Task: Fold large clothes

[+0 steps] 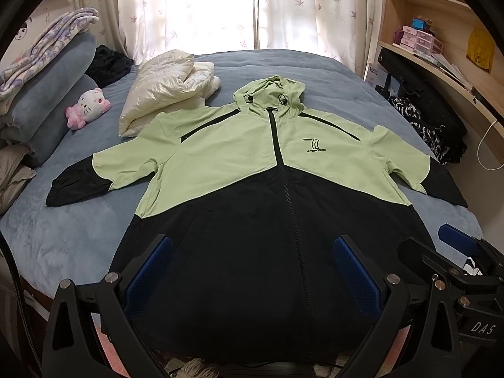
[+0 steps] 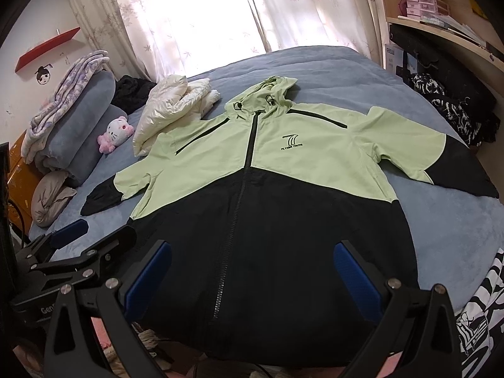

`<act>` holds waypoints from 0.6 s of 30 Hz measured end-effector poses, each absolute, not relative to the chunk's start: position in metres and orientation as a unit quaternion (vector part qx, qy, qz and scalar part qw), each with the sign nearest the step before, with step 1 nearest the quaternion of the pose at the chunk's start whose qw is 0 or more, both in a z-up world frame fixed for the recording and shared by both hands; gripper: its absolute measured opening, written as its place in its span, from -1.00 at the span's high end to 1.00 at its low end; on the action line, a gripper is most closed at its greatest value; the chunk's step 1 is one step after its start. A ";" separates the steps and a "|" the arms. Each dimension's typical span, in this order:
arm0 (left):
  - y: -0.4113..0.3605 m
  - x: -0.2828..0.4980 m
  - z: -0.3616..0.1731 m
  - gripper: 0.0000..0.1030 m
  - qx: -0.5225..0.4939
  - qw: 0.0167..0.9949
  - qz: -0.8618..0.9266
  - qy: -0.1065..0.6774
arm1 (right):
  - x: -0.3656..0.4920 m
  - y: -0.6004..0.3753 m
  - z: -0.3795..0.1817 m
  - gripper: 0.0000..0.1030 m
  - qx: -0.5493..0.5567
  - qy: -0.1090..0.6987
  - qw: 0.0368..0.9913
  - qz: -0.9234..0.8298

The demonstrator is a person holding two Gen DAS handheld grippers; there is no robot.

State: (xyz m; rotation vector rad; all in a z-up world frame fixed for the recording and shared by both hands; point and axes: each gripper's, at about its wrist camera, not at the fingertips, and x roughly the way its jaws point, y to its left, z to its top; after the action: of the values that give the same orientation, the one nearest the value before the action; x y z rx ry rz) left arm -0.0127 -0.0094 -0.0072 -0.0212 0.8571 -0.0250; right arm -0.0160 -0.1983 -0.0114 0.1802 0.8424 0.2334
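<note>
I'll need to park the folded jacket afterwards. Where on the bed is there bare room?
Bare blanket lies below the jacket's left sleeve, and again past the hood toward the curtains. The left side is crowded: white puffer, plush toy, stacked bedding.

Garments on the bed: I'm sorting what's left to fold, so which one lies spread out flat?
The green-and-black hooded jacket, zipped, sleeves out. The cream puffy jacket beside its hood is bundled, and the black garment by the pillows is heaped.
</note>
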 end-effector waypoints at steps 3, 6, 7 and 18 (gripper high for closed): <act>-0.009 -0.012 -0.004 -0.96 -0.008 0.909 -0.011 0.416 | -0.016 -0.197 -0.009 -1.00 0.085 0.401 0.905 0.116; -0.009 -0.012 -0.003 -0.96 -0.006 0.909 -0.006 0.417 | -0.014 -0.194 -0.009 -1.00 0.079 0.404 0.904 0.118; -0.009 -0.010 -0.003 -0.96 -0.006 0.908 -0.006 0.418 | -0.014 -0.193 -0.008 -1.00 0.079 0.405 0.903 0.120; -0.007 0.001 -0.001 -0.96 -0.012 0.910 -0.015 0.414 | -0.005 -0.192 -0.013 -1.00 0.071 0.421 0.895 0.126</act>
State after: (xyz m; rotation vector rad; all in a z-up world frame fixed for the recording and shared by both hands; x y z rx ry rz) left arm 0.0012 -0.0068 -0.0014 -0.0249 0.8528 -0.0307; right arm -0.0048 -0.1922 -0.0131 0.1474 0.8725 0.2620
